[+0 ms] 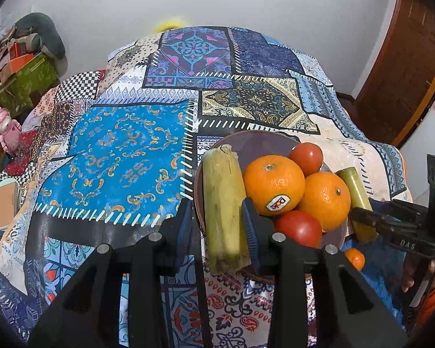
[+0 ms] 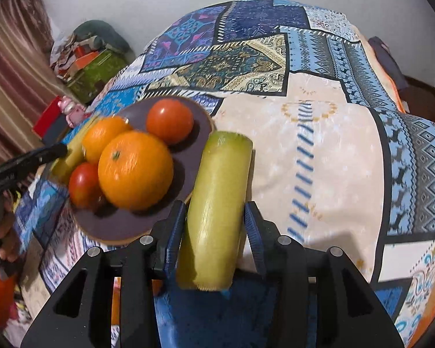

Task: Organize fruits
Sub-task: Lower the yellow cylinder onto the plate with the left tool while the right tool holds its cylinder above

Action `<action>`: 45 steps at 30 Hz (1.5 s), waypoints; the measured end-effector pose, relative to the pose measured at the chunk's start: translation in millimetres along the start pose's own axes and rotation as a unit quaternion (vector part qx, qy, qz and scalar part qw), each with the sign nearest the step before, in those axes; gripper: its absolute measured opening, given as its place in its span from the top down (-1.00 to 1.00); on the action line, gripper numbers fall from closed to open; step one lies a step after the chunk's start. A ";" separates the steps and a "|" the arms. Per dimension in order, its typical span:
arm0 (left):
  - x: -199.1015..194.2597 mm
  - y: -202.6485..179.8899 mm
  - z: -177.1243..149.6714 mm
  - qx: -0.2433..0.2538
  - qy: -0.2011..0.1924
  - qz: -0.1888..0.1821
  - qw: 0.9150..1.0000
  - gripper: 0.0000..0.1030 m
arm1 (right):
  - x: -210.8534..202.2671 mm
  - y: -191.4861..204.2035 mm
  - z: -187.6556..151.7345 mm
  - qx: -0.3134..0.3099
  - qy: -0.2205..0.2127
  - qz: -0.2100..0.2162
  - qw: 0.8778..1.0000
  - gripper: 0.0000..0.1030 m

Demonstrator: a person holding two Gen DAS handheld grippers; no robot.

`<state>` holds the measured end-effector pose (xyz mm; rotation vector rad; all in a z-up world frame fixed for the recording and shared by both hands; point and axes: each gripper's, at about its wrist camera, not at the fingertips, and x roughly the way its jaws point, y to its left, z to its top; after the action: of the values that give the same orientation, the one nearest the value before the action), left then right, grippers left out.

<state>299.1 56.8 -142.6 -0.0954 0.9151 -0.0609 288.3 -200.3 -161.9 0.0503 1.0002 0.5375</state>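
A purple plate [image 1: 255, 140] on the patchwork tablecloth holds two oranges [image 1: 274, 184] [image 1: 326, 200] and two tomatoes [image 1: 306, 158] [image 1: 300, 227]. My left gripper [image 1: 219, 223] has its jaws around a pale green cane piece [image 1: 221, 206] at the plate's left rim; the left jaw stands slightly off it. My right gripper [image 2: 216, 232] is closed around a second cane piece [image 2: 217, 203] just right of the plate [image 2: 200, 116]. The right gripper also shows in the left wrist view [image 1: 362, 216], on that cane [image 1: 356, 194]. A small orange [image 1: 354, 258] lies by the plate.
The table [image 1: 124, 156] is covered with a patterned cloth. Boxes and clutter [image 1: 23, 69] stand at the far left by the wall. A wooden door [image 1: 406, 66] is at the right. A pink toy [image 1: 7, 129] sits at the table's left edge.
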 end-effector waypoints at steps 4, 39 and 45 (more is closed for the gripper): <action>-2.1 -3.3 -2.8 0.004 -0.001 0.005 1.000 0.32 | 7.2 6.9 -0.8 -0.018 -0.003 -0.029 0.999 0.25; -12.3 12.9 -8.5 -0.009 -0.011 0.000 1.000 0.31 | 8.2 20.0 25.8 -0.014 -0.010 -0.023 1.000 0.32; -12.6 13.3 -8.5 -0.010 -0.013 0.001 1.000 0.31 | 11.4 14.5 34.4 0.004 -0.012 -0.015 1.000 0.32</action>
<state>284.8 70.7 -139.3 -0.1143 0.8904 -0.0492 315.1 -175.7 -147.9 0.0493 0.9786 0.5035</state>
